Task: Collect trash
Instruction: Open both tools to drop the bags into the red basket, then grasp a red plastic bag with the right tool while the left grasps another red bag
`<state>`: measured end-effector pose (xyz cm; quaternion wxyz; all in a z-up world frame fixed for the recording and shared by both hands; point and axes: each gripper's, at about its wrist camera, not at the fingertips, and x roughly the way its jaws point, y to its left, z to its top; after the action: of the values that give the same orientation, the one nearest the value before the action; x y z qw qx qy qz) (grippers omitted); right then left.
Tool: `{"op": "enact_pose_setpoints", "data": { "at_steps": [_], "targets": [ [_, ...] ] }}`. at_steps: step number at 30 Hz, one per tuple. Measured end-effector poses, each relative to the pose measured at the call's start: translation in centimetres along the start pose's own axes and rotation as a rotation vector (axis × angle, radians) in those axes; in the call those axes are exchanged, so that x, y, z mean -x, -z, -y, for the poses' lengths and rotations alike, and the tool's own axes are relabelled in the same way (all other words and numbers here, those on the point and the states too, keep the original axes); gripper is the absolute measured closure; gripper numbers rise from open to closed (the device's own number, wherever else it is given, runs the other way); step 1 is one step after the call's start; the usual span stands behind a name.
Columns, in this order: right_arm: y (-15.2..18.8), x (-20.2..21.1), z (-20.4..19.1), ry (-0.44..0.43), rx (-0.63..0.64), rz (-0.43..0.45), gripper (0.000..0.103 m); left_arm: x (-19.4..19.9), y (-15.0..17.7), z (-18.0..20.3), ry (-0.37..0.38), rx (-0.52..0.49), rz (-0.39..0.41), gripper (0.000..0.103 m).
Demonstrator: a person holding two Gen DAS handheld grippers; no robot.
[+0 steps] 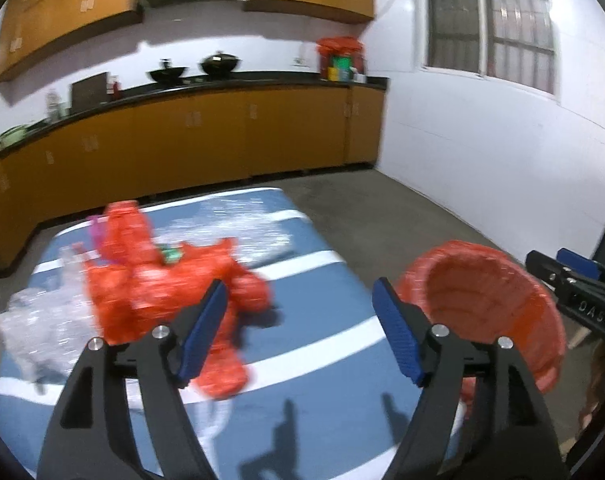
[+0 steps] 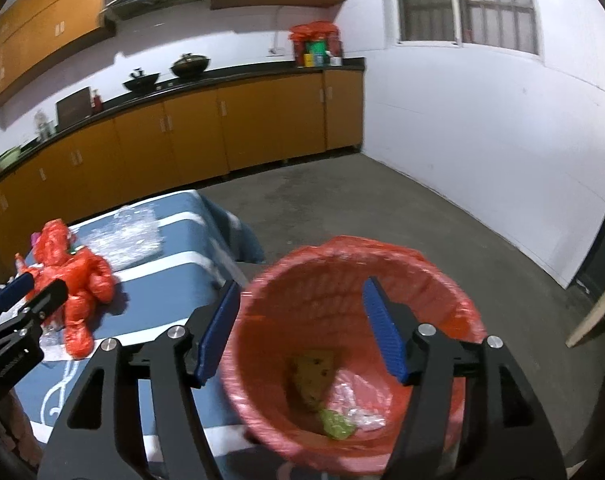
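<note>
A crumpled red plastic bag [image 1: 150, 288] [image 2: 78, 280] lies on the blue, white-striped table [image 1: 322, 352] [image 2: 174, 276]. Clear plastic wrap [image 1: 38, 320] rests beside it, and another clear sheet [image 1: 222, 224] [image 2: 122, 236] lies farther back. My left gripper [image 1: 300, 292] hovers open over the table just right of the red bag, with nothing between its pads. My right gripper [image 2: 301, 286] is open above a bin lined with red plastic [image 2: 322, 320] [image 1: 462, 300], which stands off the table's right side. Inside the bin are a yellow sponge [image 2: 312, 372], a green scrap [image 2: 336, 424] and clear plastic [image 2: 354, 396].
A long counter with orange cabinets [image 2: 262, 120] runs along the far wall, with two dark woks [image 2: 188, 65] on top. Bare concrete floor [image 2: 382, 208] spreads right of the table to a white wall. A wooden board edge [image 2: 594, 312] leans at the far right.
</note>
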<state>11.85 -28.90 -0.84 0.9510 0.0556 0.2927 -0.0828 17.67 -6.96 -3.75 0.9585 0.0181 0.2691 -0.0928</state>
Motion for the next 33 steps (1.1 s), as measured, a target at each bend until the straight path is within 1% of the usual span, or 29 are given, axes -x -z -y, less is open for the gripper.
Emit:
{"op": "enact_pose_setpoints", "data": {
  "at_steps": [6,9,12,17,21,24,30,33],
  "targets": [
    [0.3,-0.5,-5.5,-0.097,0.063,-0.011,0.039,2.0,1.5,-7.3,-0.156,0.084,0.001,0.027],
    [0.5,-1.1,-8.8,-0.153,0.088,-0.023,0.039,2.8,2.3,-10.5,-0.219,0.121,-0.003,0.027],
    [1.0,-1.7,-11.5,-0.2,0.116,-0.039,0.039,3.8,3.4,-14.5,-0.296,0.173,-0.007,0.027],
    [1.8,-3.2,-15.9,-0.269,0.149,-0.075,0.041,5.3,4.9,-19.2,-0.375,0.236,-0.008,0.027],
    [2.5,-4.6,-19.4,-0.312,0.179,-0.106,0.044,6.2,5.5,-22.0,-0.411,0.258,0.0,0.027],
    [3.0,-5.7,-21.6,-0.321,0.206,-0.122,0.044,6.6,5.8,-23.2,-0.422,0.269,0.008,0.027],
    [3.9,-8.1,-24.3,-0.306,0.233,-0.169,0.044,6.7,6.0,-24.7,-0.425,0.292,0.011,0.027],
    [4.5,-9.2,-25.1,-0.291,0.253,-0.191,0.044,6.4,5.9,-24.6,-0.417,0.294,0.009,0.027]
  ]
}}
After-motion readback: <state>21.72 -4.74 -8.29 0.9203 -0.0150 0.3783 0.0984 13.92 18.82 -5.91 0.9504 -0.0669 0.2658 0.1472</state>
